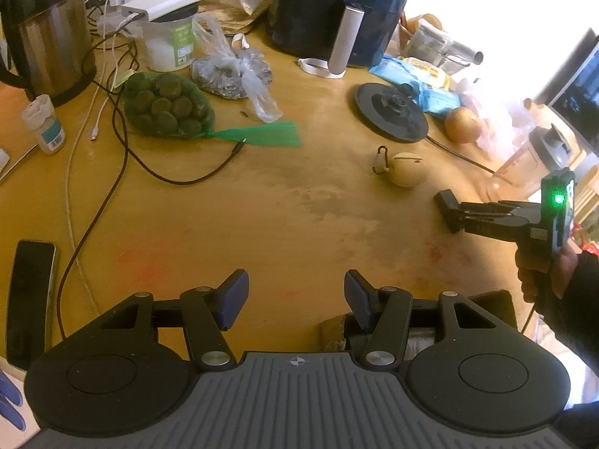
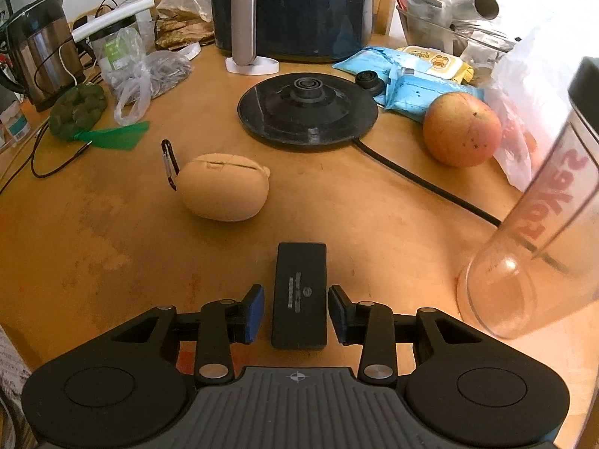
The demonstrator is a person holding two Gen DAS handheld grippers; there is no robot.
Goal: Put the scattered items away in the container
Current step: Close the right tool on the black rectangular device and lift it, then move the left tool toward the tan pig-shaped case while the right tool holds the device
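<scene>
Right gripper [image 2: 296, 312] fingers apart around flat matte black rectangular block [image 2: 298, 295], pads not touching; left gripper [image 1: 296, 299] fingers open, empty; worn wooden tabletop [image 2: 112, 254]; smooth tan egg-shaped case [image 2: 224, 187].

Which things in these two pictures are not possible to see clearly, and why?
- Container: a dark box behind the left gripper, left wrist view; the gripper's body hides its inside.
- Black block: printing too small, right wrist view.
- Clear cup: top cut by the right edge, right wrist view.
- Far right of the table: washed out by window glare, left wrist view.
</scene>
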